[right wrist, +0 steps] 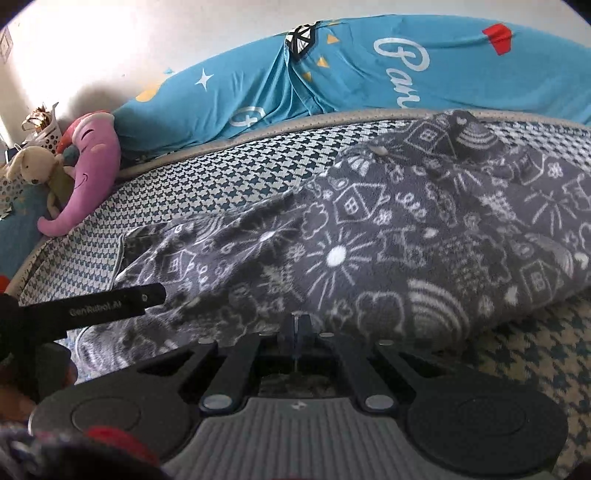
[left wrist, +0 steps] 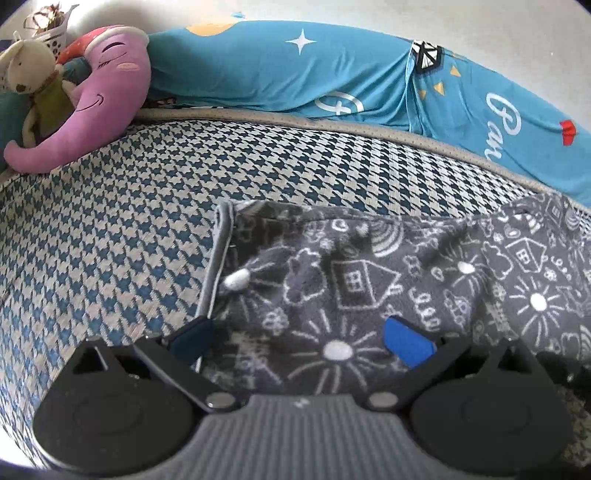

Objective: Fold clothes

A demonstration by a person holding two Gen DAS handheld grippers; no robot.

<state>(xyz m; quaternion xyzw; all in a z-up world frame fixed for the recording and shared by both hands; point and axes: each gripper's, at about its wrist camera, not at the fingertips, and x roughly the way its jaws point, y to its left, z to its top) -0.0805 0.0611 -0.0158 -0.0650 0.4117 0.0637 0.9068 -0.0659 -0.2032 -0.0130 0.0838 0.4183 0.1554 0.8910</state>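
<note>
A dark grey fleece garment (left wrist: 369,280) printed with white houses, suns and clouds lies rumpled on the houndstooth mattress (left wrist: 110,221). My left gripper (left wrist: 299,338) is open, its blue pads (left wrist: 408,341) spread across the garment's near left part, beside the pale grey hem (left wrist: 218,254). In the right wrist view the same garment (right wrist: 369,240) spreads ahead and to the right. My right gripper (right wrist: 299,326) is shut, its fingers pressed together on the garment's near edge. The left gripper's black body (right wrist: 110,304) shows at the left of that view.
A blue quilt with white lettering (left wrist: 332,74) runs along the far side by the wall. A pink elephant plush (left wrist: 107,99) and a beige soft toy (left wrist: 29,70) sit at the far left, with a white basket (left wrist: 55,33) behind. Bare mattress (right wrist: 535,369) shows near right.
</note>
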